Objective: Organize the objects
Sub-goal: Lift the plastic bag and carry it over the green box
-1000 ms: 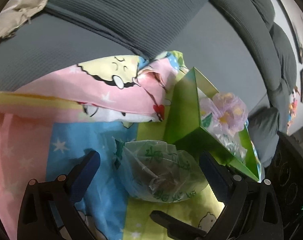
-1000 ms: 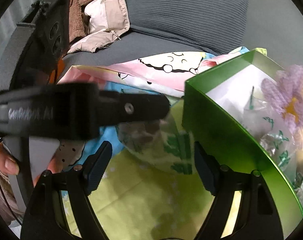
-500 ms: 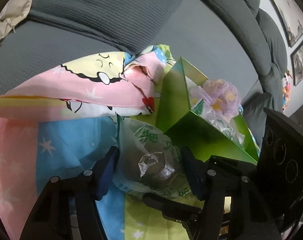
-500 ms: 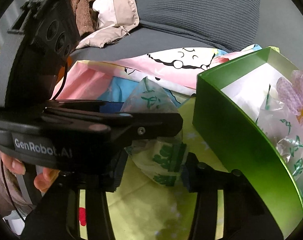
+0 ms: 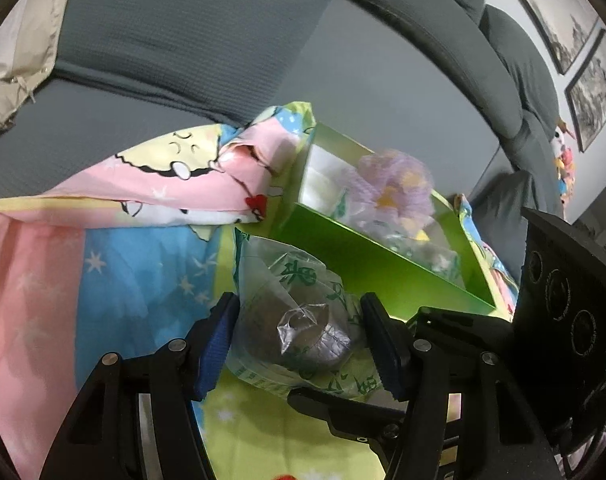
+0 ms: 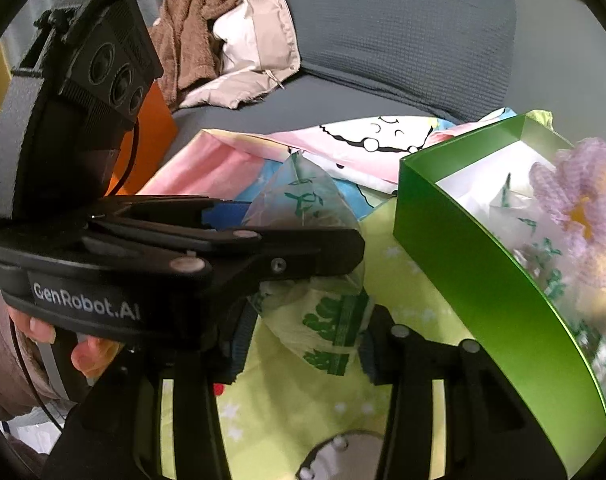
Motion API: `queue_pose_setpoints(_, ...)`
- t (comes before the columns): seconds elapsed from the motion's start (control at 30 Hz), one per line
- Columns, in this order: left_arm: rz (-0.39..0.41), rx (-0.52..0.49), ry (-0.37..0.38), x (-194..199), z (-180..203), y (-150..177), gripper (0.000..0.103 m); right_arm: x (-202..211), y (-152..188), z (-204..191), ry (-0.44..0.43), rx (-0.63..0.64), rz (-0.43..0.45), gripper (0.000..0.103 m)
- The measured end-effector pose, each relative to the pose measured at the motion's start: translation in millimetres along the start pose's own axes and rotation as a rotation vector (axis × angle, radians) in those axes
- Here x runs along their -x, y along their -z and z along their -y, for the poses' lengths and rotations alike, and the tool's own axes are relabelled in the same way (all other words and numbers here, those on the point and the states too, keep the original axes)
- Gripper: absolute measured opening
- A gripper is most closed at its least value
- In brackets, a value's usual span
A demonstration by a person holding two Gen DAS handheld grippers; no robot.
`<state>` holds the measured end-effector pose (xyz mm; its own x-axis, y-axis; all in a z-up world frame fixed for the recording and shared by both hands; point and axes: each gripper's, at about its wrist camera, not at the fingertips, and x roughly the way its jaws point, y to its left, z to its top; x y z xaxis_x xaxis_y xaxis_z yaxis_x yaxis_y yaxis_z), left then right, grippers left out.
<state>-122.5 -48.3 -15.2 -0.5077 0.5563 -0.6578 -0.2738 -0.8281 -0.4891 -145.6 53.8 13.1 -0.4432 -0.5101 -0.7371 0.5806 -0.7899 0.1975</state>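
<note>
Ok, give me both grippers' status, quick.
Left gripper: shut on the plastic packet.
Right gripper: shut on the same plastic packet, at its other end.

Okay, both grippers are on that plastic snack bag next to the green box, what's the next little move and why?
Probably lift the bag and carry it rightward over the green box. The left gripper and right gripper both look closed on it, one at each end, so it seems secured. The box sits open beside it, already holding similar bags and a purple flower.
</note>
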Motion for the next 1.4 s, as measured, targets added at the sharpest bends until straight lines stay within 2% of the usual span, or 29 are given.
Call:
queue_pose_setpoints(0.33,-0.007,-0.053,0.002,7.6,40.0,8.5,0.063,36.6,18.2,-5.7,0.017,-0.016,0.033,0.044)
queue_pose_setpoints(0.63,-0.006,-0.135,0.006,5.3,89.3,9.1,0.063,77.6,40.1,5.0,0.044,-0.085,0.104,0.044)
queue_pose_setpoints(1.0,0.031,-0.240,0.021,-4.0,145.8,-16.0,0.063,124.5,37.4,29.9,0.105,-0.111,0.204,0.044)
queue_pose_setpoints(1.4,0.040,-0.274,0.008,-42.1,170.2,-49.0,0.063,136.8,23.7,80.6,0.121,-0.173,0.252,0.044)
